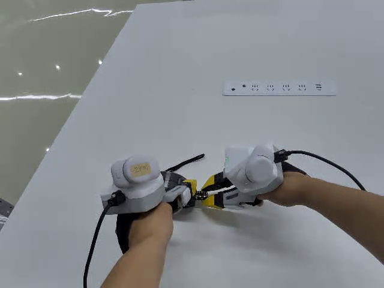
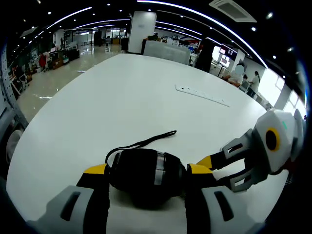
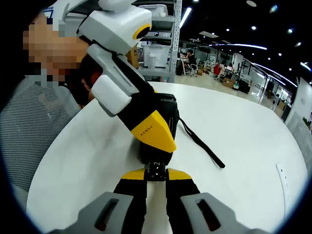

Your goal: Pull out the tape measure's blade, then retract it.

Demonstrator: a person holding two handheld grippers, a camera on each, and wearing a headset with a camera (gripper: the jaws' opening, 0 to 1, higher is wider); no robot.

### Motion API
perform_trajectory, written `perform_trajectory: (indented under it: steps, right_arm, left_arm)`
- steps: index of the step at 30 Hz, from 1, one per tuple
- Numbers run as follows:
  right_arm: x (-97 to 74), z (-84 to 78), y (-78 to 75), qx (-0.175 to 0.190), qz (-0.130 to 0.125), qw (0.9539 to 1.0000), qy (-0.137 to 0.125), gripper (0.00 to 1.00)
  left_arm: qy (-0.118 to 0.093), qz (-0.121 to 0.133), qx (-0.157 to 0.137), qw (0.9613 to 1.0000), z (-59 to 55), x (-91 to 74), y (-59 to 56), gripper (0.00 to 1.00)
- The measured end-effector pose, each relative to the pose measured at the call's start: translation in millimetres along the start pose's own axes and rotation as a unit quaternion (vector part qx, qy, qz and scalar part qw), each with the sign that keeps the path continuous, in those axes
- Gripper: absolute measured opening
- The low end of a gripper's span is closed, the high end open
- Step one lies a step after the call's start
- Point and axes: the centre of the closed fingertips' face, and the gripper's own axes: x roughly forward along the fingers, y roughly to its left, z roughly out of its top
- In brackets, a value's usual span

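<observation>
Nearest to the head camera is the person's left hand, which carries the left gripper. The smooth white bench bears all the things. The two grippers meet near its near edge, closer to its left edge than to its right.

The left gripper's own view shows what the head view mostly hides. Its grey, yellow-tipped jaws are clenched on both sides of the tape measure, a rounded black case with a grey metallic band. The case lies on the bench.

The right gripper faces the left one. In its own view the two jaws are pressed together on the blade tip, a small dark piece with printed marks. Very little blade is out there, so the jaws sit just beside the case.

The mouth of the case points toward the right gripper, and the blade's long axis runs roughly along the near edge.

A flat white power strip lies well apart, toward the far edge. A thin black strap comes from the case and trails loosely over the bench toward that side.
</observation>
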Motion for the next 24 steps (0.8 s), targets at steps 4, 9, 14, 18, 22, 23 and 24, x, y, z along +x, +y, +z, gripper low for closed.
perform_trajectory:
  steps: [4,9,14,18,22,23,24]
  right_arm:
    - [-1.2,1.2,2.4,0.003,-0.001,1.0000,0.002,0.14]
    - [4.0,-2.3,2.4,0.008,-0.003,1.0000,0.005,0.14]
    - [5.2,0.1,2.2,0.008,-0.005,0.9999,0.008,0.14]
    - [6.3,2.8,4.2,0.010,-0.009,0.9999,0.009,0.14]
    - [10.1,1.2,3.2,0.015,-0.015,0.9997,0.009,0.14]
    - [9.7,1.8,3.4,0.016,-0.015,0.9997,0.008,0.14]
    - [9.3,2.7,3.9,0.019,-0.016,0.9997,0.008,0.14]
  left_arm:
    - [-0.001,0.002,0.006,1.0000,-0.1,0.5,-0.8,0.59]
    - [0.001,0.002,0.011,0.9999,-2.0,0.0,-2.8,0.59]
    - [0.000,0.004,0.010,0.9999,-2.3,-1.7,-3.4,0.59]
    - [0.000,0.003,0.011,0.9999,-2.5,-2.0,-4.3,0.59]
    - [0.001,0.005,0.011,0.9999,-3.3,-2.3,-4.3,0.59]
    - [0.000,0.005,0.011,0.9999,-3.2,-2.1,-4.0,0.59]
    - [0.000,0.005,0.011,0.9999,-3.2,-1.3,-3.2,0.59]
